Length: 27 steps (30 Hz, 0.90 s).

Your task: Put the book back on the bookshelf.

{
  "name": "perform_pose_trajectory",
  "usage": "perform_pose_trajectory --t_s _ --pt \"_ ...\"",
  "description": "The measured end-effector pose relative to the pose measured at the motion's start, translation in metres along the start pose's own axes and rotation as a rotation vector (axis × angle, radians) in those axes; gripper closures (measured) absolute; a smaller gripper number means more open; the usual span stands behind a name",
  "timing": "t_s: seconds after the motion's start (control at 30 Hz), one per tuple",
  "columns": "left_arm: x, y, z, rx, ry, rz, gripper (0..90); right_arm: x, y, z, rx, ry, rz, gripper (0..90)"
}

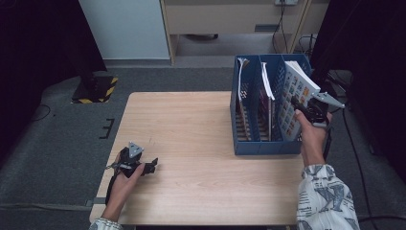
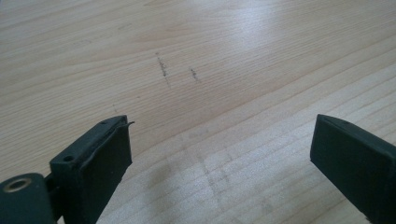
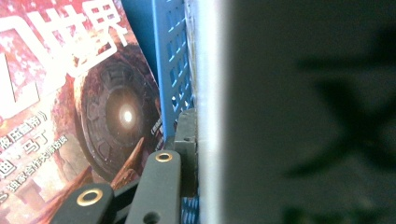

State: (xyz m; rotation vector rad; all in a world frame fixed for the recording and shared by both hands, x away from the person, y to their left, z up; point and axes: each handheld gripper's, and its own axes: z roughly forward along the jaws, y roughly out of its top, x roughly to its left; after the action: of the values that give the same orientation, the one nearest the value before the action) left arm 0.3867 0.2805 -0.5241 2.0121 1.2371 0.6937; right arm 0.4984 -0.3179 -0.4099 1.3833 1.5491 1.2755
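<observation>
A blue file rack (image 1: 261, 146) with three slots stands at the table's right side. A thick white book (image 1: 297, 91) with a coloured grid cover leans out of its right slot. My right gripper (image 1: 306, 108) is shut on that book's upper right edge. In the right gripper view one fingertip (image 3: 187, 135) presses on the white page edge (image 3: 210, 84), and the book's blurred grey side hides the other jaw. Beyond the blue divider (image 3: 173, 70) stands a red-covered book (image 3: 84, 102). My left gripper (image 1: 152, 165) rests on the wooden table (image 1: 191, 124) at the front left, open (image 2: 219, 158) over bare wood.
The middle slot holds a thin white book (image 1: 268, 91), and the left slot holds papers (image 1: 242, 72). A black stand with a yellow-striped base (image 1: 98, 88) sits on the floor beyond the table's left corner. Cables (image 1: 354, 143) trail on the floor at the right.
</observation>
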Motion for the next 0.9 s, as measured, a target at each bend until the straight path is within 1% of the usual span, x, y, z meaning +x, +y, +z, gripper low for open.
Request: perform_pose_trajectory --t_s 0.07,0.17,0.23,0.3,0.37,0.43,0.5,0.6,0.73,0.83,0.9 --pt "0.0 0.0 0.0 -0.001 0.002 -0.002 4.9 -0.001 0.0 -0.001 -0.012 0.002 0.016 72.1" --pt "0.0 0.0 0.0 0.0 0.001 -0.001 4.9 0.0 0.001 -0.004 -0.036 0.015 0.015 71.7" --pt "0.0 0.0 0.0 0.001 0.001 0.0 4.9 0.001 0.004 -0.007 -0.061 0.019 0.014 71.7" --pt "-0.001 0.0 0.0 0.002 0.0 0.002 4.9 0.002 0.006 -0.008 -0.061 0.018 0.0 71.9" --pt "-0.001 0.0 0.0 0.0 0.002 0.003 4.9 0.002 0.006 -0.009 -0.063 0.018 -0.002 72.4" --pt "0.0 0.0 -0.001 -0.001 0.002 0.0 4.9 0.003 0.006 -0.01 -0.065 0.012 -0.021 73.0" --pt "0.0 0.0 -0.001 -0.003 0.002 -0.003 4.9 0.004 0.007 -0.009 -0.069 0.001 -0.022 73.2" --pt "0.0 0.0 0.0 -0.001 0.002 -0.002 4.9 0.005 0.008 -0.008 -0.079 -0.035 -0.022 73.4" --pt "-0.001 0.0 0.001 0.001 -0.004 -0.001 4.9 0.003 0.009 -0.006 -0.107 -0.054 -0.021 73.3" --pt "0.0 0.0 0.0 -0.004 -0.007 -0.008 4.9 0.0 0.012 -0.002 -0.119 -0.063 -0.014 73.3" --pt "0.002 0.0 0.0 -0.014 -0.011 -0.031 4.9 0.0 0.014 0.0 -0.118 -0.069 -0.025 73.3"
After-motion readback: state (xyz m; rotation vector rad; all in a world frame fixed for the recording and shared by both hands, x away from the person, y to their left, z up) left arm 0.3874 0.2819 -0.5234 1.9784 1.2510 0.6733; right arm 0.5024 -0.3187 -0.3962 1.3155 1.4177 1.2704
